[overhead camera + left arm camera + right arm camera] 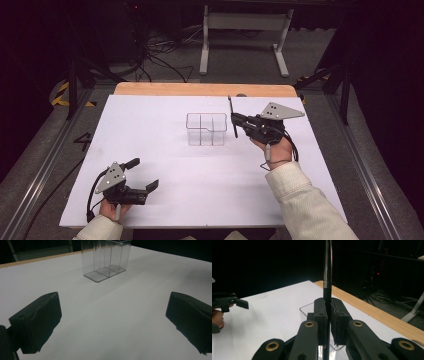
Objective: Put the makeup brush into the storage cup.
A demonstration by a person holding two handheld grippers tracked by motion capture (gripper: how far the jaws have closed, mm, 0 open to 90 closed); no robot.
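Note:
A clear plastic organizer (pixel 206 129) with several compartments stands on the white table (pixel 165 175), also visible as the organizer (pixel 106 258) in the left gripper view. My right gripper (pixel 235 120) hovers at its right side, shut on a thin black pen (pixel 232 116) held nearly upright. In the right gripper view the pen (pixel 327 270) rises between the closed pads (pixel 320 315), just above the organizer's rim (pixel 305 308). My left gripper (pixel 144 175) rests near the table's front left, open, with nothing between its pads (pixel 40 320).
A wooden strip (pixel 205 89) edges the table's far side. Beyond it on the floor are cables (pixel 160 55) and a white stand (pixel 245 30). Metal rails (pixel 45 165) run along both sides of the table.

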